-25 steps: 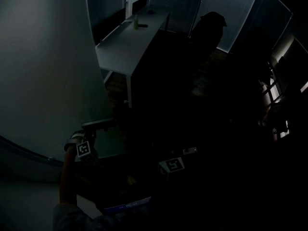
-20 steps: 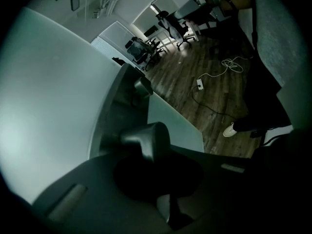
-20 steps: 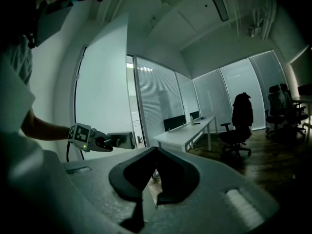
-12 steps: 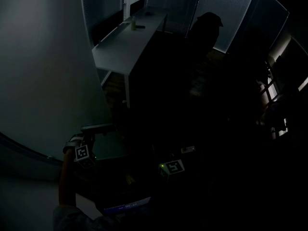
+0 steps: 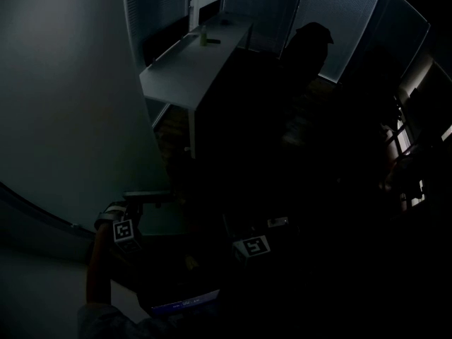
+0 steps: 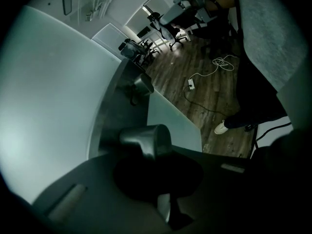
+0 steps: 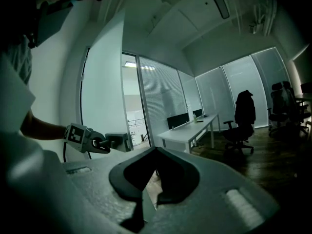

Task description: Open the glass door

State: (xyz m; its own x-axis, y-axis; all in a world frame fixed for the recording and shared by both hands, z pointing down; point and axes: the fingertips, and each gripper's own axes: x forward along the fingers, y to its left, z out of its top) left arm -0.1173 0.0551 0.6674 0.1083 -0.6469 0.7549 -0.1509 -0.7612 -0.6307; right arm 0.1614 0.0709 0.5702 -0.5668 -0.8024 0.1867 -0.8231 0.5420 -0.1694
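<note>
The room is dark. The frosted glass door (image 5: 70,119) fills the left of the head view, and its metal handle (image 5: 150,197) sticks out from the door's edge. My left gripper (image 5: 135,207) is shut on that handle. In the left gripper view the handle's round bar (image 6: 144,138) sits right at the closed jaws of the left gripper (image 6: 157,155). The right gripper view shows the left gripper (image 7: 101,143) clamped on the handle (image 7: 118,141) beside the door (image 7: 102,96). My right gripper (image 7: 155,152) is shut and empty, apart from the door, low in the middle.
A long white desk (image 5: 191,62) with a small bottle stands beyond the door. A dark office chair (image 5: 307,55) with a jacket on it is near blind-covered glass walls. A cable (image 6: 204,74) lies on the wood floor, near a person's shoe (image 6: 222,127).
My left gripper and the handle have shifted slightly lower in the head view, still gripped. The right gripper has barely moved.
</note>
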